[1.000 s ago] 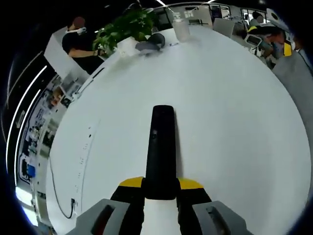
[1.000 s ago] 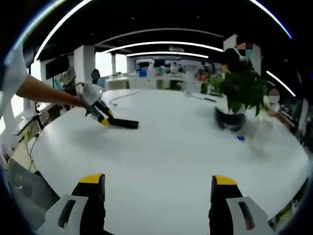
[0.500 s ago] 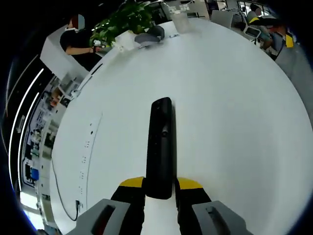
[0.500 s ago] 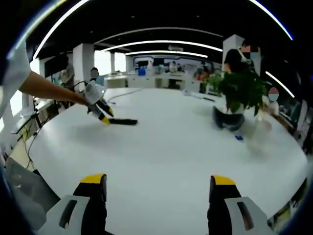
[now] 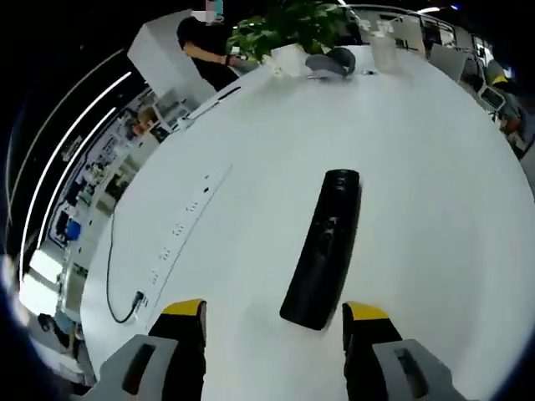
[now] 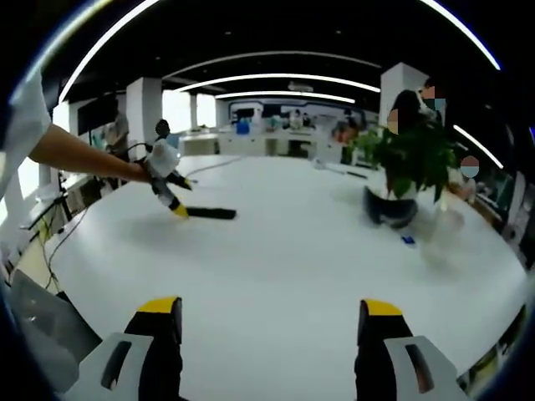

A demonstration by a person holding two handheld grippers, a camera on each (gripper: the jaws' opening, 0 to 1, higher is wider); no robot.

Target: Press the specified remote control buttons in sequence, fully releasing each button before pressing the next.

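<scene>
A long black remote control (image 5: 326, 246) lies flat on the white table (image 5: 435, 200), its near end between the tips of my left gripper (image 5: 274, 322) and closer to the right jaw. That gripper is open, and its yellow-tipped jaws stand wide apart without touching the remote. In the right gripper view the same remote (image 6: 210, 214) lies far off to the left, and the left gripper (image 6: 167, 188), held by a person's arm (image 6: 79, 157), hovers at its near end. My right gripper (image 6: 269, 313) is open above bare table, with nothing between its jaws.
A potted plant (image 5: 292, 25) (image 6: 410, 159) stands at the table's far side beside a grey object (image 5: 330, 60) and a clear cup (image 5: 383, 52). A white power strip (image 5: 188, 217) with a cable (image 5: 121, 280) runs along the left. People sit at desks around the table.
My left gripper has opened and let go of the remote, which now lies on the table. The left view has swung and tilted. The right gripper has stayed open in place.
</scene>
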